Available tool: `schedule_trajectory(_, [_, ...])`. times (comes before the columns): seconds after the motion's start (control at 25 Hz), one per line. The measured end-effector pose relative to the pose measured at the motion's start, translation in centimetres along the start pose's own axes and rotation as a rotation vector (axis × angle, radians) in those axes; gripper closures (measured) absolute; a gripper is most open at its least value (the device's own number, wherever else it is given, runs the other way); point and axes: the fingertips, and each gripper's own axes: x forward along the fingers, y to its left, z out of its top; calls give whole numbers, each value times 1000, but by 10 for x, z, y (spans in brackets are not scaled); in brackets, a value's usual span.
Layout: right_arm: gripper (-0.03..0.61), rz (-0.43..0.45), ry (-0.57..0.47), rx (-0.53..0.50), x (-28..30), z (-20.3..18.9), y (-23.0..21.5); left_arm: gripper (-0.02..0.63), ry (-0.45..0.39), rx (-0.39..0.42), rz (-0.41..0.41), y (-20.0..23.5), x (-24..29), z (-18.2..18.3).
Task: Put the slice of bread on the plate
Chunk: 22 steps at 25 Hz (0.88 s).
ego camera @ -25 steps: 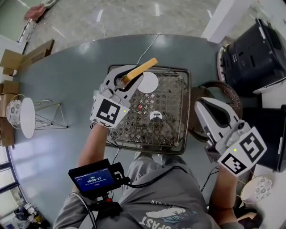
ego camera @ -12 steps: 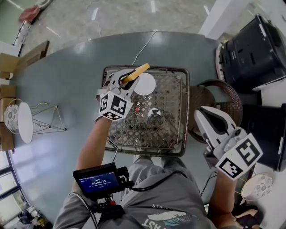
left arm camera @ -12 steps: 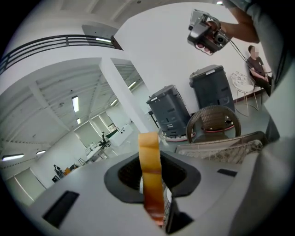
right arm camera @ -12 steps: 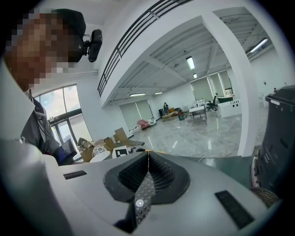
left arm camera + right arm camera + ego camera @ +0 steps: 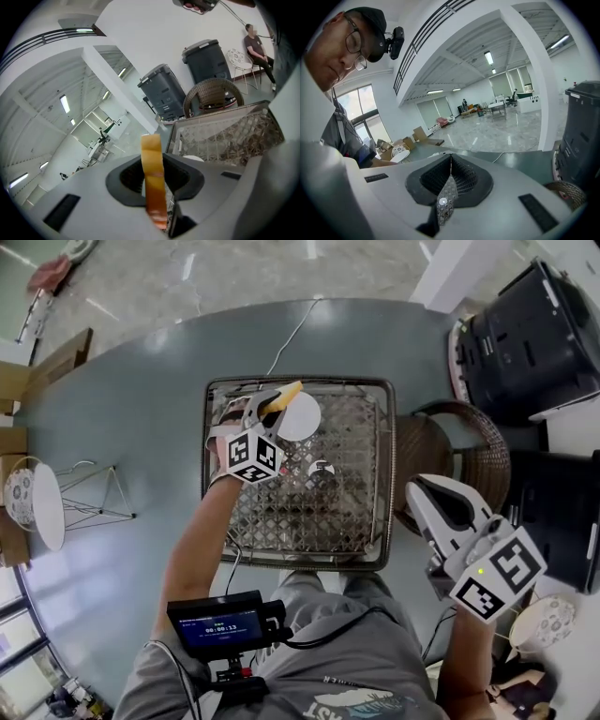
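A slice of bread (image 5: pixel 283 396), tan with a darker crust, stands on edge between the jaws of my left gripper (image 5: pixel 272 403), which is shut on it. In the left gripper view the bread (image 5: pixel 151 157) rises upright from the left gripper (image 5: pixel 157 165). The small white plate (image 5: pixel 300 417) lies in the far part of a wire basket (image 5: pixel 373 521), just right of the bread; its rim (image 5: pixel 193 158) shows past the jaws. My right gripper (image 5: pixel 424 493) hovers off the basket's right side, shut and empty, pads together (image 5: pixel 449 180).
The basket sits on a round grey table (image 5: pixel 141 418) and also holds a small black-and-white round object (image 5: pixel 321 468). A wicker chair (image 5: pixel 459 451) and dark bins (image 5: pixel 534 334) stand right. A white side table (image 5: pixel 42 507) is at left. A cable (image 5: pixel 286 334) crosses the far tabletop.
My left gripper has sunk with the bread toward the basket, ending beside the plate. The right gripper has dropped a little and stays shut.
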Motion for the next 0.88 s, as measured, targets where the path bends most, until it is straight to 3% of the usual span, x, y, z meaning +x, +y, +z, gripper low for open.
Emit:
schedule_trajectory(0.48, [571, -41, 62, 51, 1, -46, -16, 517, 165, 263, 33, -45, 67, -47])
schedule_trajectory(0.88, [572, -55, 110, 70, 8, -73, -22, 515, 256, 364, 35, -70, 95, -80])
